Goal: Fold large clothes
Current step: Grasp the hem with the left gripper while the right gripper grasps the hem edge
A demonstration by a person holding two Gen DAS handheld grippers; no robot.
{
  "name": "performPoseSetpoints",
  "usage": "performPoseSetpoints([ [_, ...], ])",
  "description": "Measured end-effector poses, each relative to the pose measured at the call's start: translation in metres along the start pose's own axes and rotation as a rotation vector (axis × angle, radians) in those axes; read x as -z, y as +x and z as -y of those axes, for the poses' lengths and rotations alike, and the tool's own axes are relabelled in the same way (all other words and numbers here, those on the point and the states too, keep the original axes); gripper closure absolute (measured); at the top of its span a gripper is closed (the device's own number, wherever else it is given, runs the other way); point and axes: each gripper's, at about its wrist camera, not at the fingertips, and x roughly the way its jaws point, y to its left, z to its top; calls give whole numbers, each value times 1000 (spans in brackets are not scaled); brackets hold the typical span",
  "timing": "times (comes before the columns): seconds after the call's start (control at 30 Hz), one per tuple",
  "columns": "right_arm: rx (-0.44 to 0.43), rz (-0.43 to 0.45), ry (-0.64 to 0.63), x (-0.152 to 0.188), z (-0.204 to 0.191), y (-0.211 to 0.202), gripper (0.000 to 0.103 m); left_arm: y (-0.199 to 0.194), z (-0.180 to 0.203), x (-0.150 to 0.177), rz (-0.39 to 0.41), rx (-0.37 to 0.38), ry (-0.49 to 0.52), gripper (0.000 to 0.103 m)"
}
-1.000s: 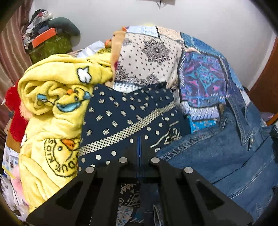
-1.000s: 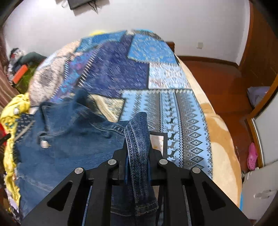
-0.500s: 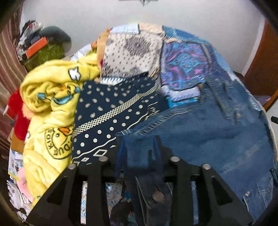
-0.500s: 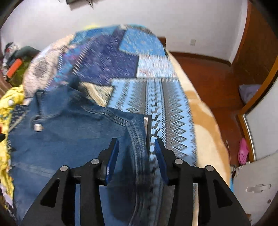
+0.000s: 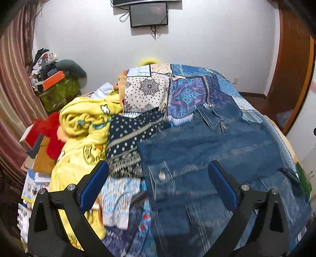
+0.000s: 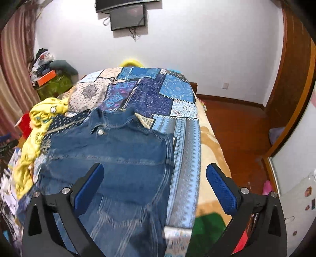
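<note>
Lying flat on the patchwork bedspread [image 6: 173, 87], the denim jacket [image 6: 118, 150] is spread out collar-end toward the far wall, silver button [image 6: 100, 132] showing near the collar. Nothing is gripping it.

Left gripper [image 5: 158, 181]: jaws have just been opening and now stand wide apart, blue pads [image 5: 92, 187] clear of the fabric. Denim lies below the gap between them, not pinched. A second metal button [image 5: 162, 176] on the jacket front shows in the left wrist view, roughly between the fingers.

Right gripper [image 6: 155, 181]: same story, jaws have just been opening and are now spread wide, nothing between the pads [image 6: 221, 189]. Jacket's right-hand edge runs below the gap, with the light-blue patterned strip of bedspread just beside it.

Both wrist views are motion-blurred in the lower part, so fine detail of the jacket hem cannot be made out.

Left of the jacket: a navy dotted cloth [image 5: 128, 134] touching its edge, then a yellow cartoon-print blanket [image 5: 83, 122] bunched up, then something red and fluffy [image 5: 51, 136] at the bed's side. Papers and boxes are stacked lower left.

Background: wall-mounted monitor [image 5: 149, 14] with cables hanging, striped curtain [image 5: 13, 83] at left, wooden door frame [image 6: 292, 79] and wood floor at right. A green item [image 6: 209, 227] sits at the bed's near right corner; what it is cannot be told.
</note>
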Motion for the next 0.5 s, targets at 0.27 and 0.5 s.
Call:
performPoseSetpoints([
  [0.27, -18, -61, 36, 67, -5, -15, 0, -18, -20, 75, -113, 41, -125, 2],
  [0.5, -11, -161, 127, 130, -1, -11, 0, -6, -28, 149, -286, 138, -312, 2],
])
